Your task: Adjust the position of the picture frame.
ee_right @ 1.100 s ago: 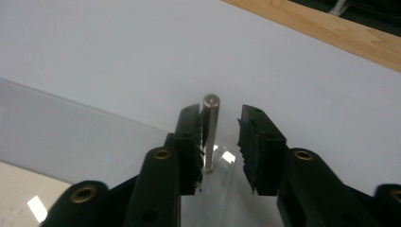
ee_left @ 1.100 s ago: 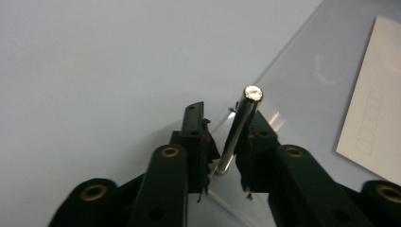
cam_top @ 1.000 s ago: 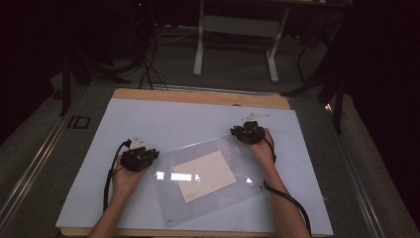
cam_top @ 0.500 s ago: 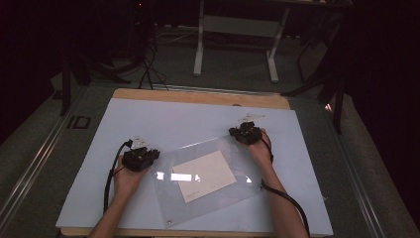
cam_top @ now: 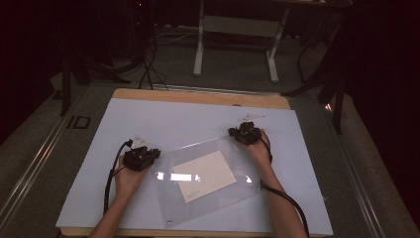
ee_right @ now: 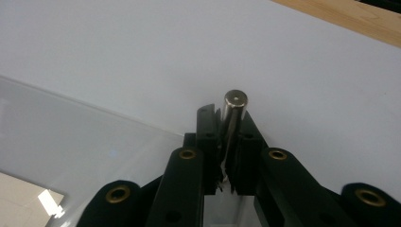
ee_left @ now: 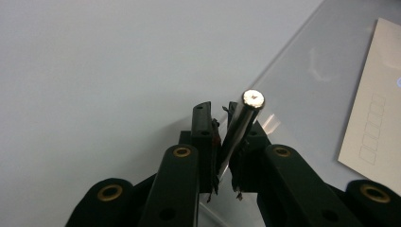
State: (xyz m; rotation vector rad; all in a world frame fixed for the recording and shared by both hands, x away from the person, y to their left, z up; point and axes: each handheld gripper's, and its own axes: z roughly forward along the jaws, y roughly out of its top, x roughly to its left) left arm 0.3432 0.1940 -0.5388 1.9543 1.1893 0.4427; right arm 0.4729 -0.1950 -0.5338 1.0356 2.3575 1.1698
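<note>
The floor strip left of the desk bears the large white letters "ID" (cam_top: 79,122). The cream rectangular paper card (ee_left: 378,101) under the clear plastic sheet carries a column of small empty printed boxes in the left gripper view; no words on it can be read.

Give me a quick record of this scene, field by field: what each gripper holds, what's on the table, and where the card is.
left gripper: shut on a metal pin at the clear sheet's left corner
right gripper: shut on a second metal pin at the sheet's far right corner
clear sheet: flat on the white mat
beige card: under the sheet, near its middle
</note>
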